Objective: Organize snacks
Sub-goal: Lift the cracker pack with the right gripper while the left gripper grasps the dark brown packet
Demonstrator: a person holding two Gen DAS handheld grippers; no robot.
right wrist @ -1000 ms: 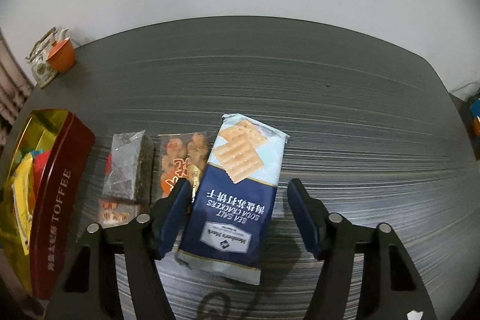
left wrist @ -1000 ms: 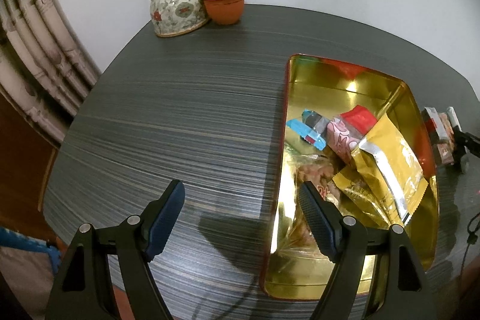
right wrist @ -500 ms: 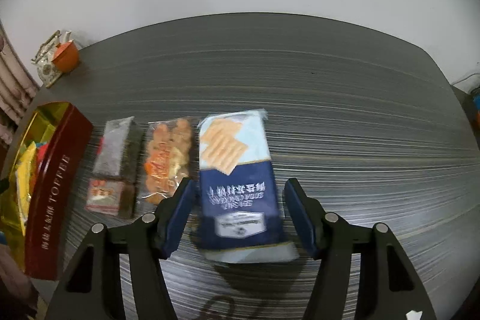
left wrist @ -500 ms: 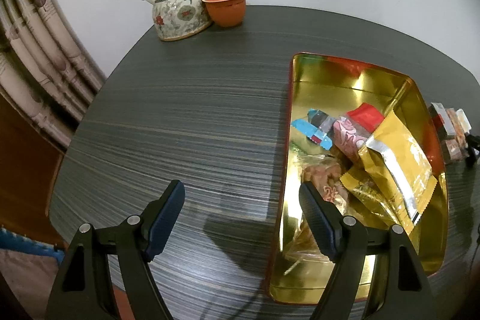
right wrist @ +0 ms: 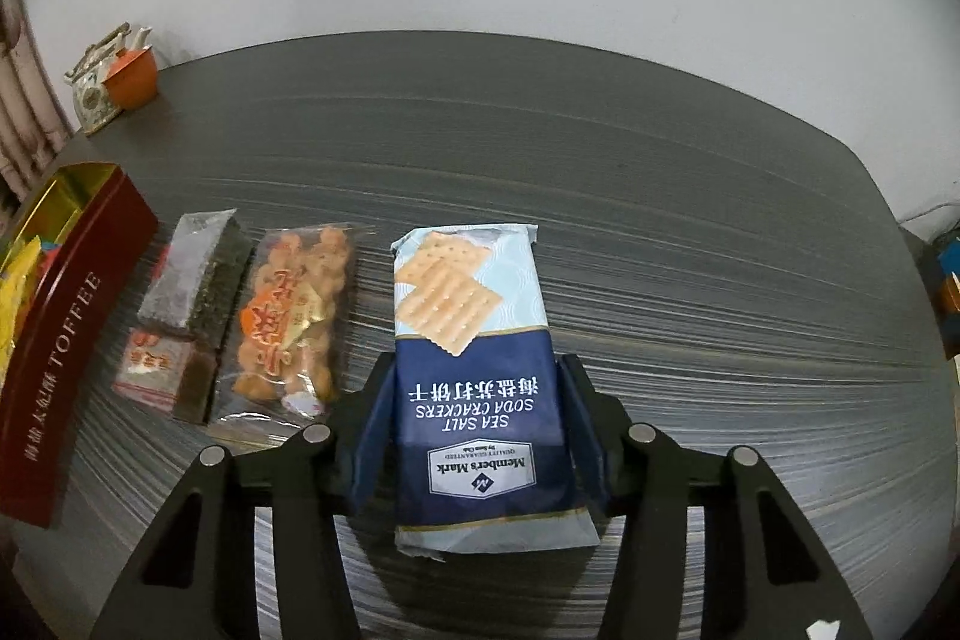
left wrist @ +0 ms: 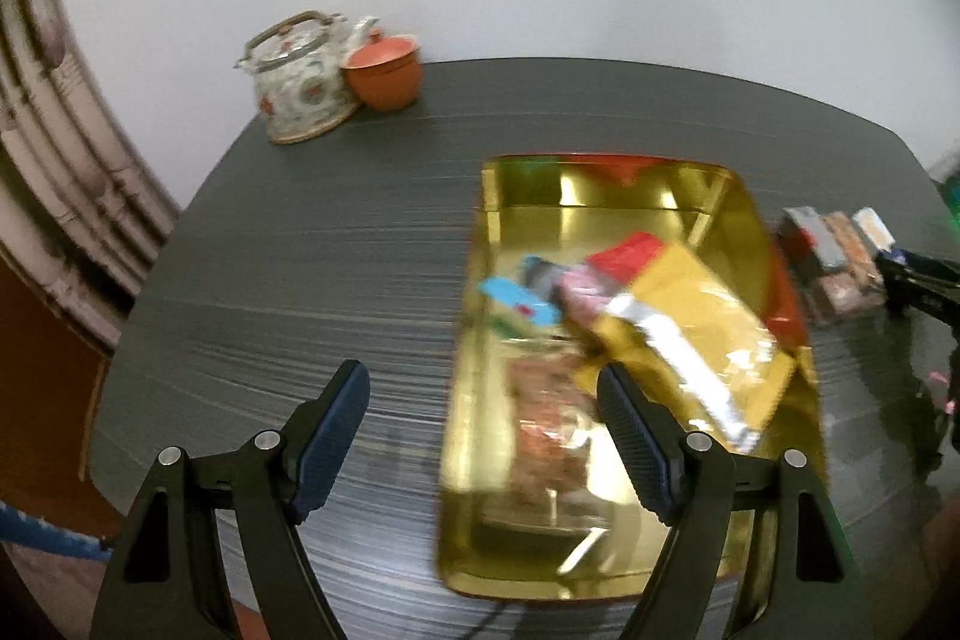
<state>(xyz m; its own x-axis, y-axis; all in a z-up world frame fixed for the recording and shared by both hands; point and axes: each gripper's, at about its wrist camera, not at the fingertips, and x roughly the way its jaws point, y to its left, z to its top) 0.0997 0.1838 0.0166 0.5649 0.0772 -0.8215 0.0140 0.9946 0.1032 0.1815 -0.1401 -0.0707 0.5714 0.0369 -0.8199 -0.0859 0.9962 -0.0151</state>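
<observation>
Blue-and-pale cracker pack, "SEA SALT SODA CRACKERS", on the table right of the other snacks.
Right gripper now clenched on its near end; 0.5 s ago jaws stood wide. Left gripper spread, empty, near the gold tin.

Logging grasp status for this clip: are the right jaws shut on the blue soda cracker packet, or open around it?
Shut on it: the right gripper presses both sides of the blue soda cracker packet.
</observation>
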